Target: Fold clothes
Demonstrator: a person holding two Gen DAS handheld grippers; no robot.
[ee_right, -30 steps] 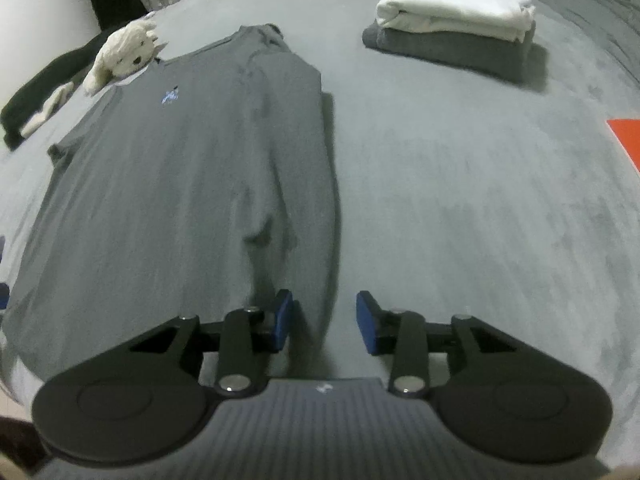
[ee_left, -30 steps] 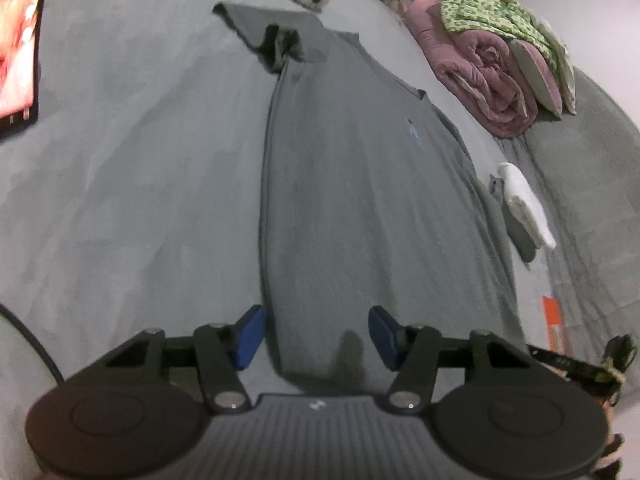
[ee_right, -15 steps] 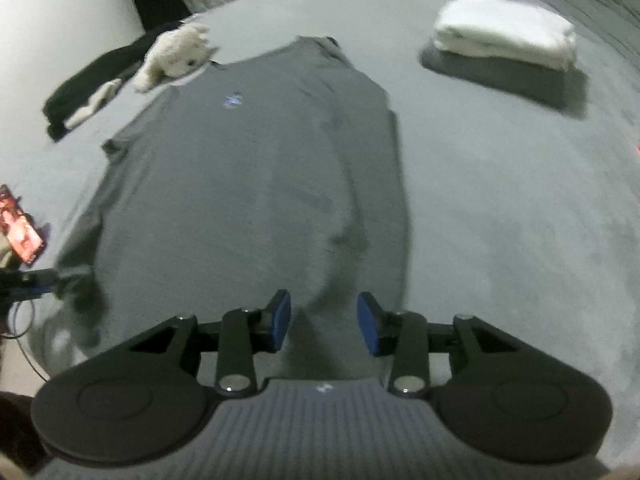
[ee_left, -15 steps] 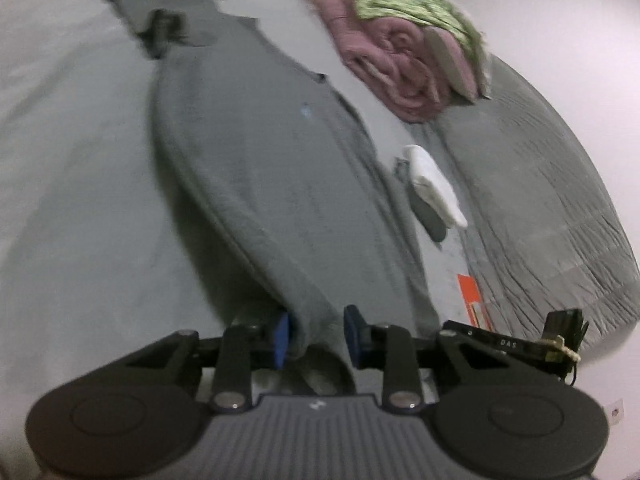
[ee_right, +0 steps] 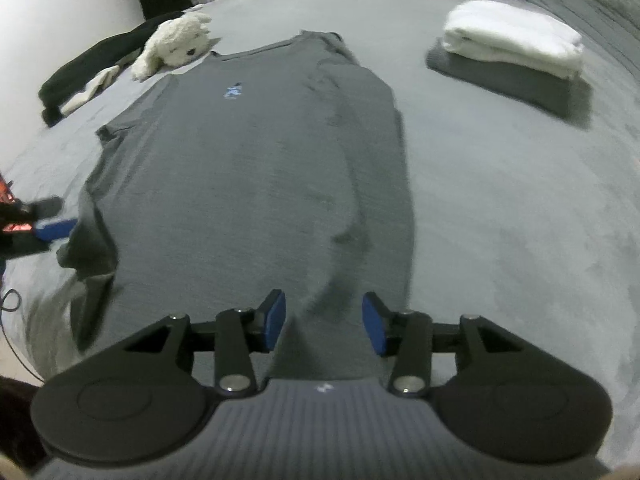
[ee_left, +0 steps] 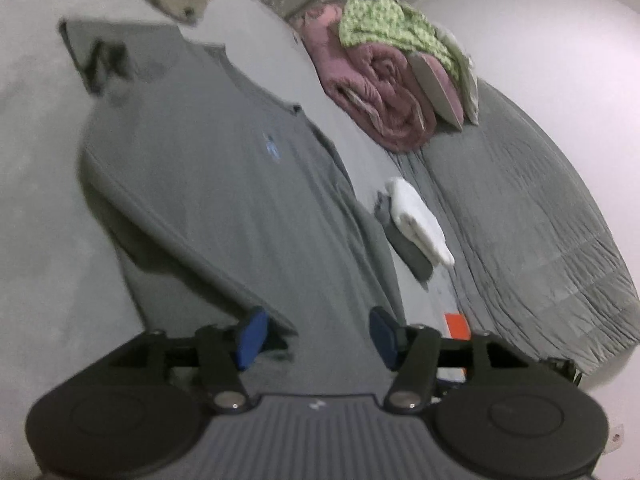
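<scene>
A grey T-shirt (ee_left: 224, 184) with a small blue chest logo lies flat on the grey bed, collar away from me. Its left side edge is lifted and turned inward. My left gripper (ee_left: 318, 336) hangs over the hem, its jaws opening wide; the turned edge ends right beside the left pad (ee_left: 252, 338) and nothing is pinched. From the right wrist view, the T-shirt (ee_right: 248, 168) stretches ahead, and a blue pad (ee_right: 56, 227) of the left gripper shows by the raised left hem corner. My right gripper (ee_right: 324, 322) is opening, with a ridge of hem fabric in the gap.
A white plush toy (ee_right: 176, 44) lies by the collar, with a black garment (ee_right: 96, 68) beyond it. A folded white-on-grey stack (ee_right: 512, 44) sits to the right. A rolled pink quilt (ee_left: 380, 96) under a green cloth (ee_left: 396, 36) lies farther back, and an orange item (ee_left: 456, 326) near the bed edge.
The left gripper closed on the shirt's left hem edge, carried it up and inward, and now stands open again. The right gripper's jaws have widened a little.
</scene>
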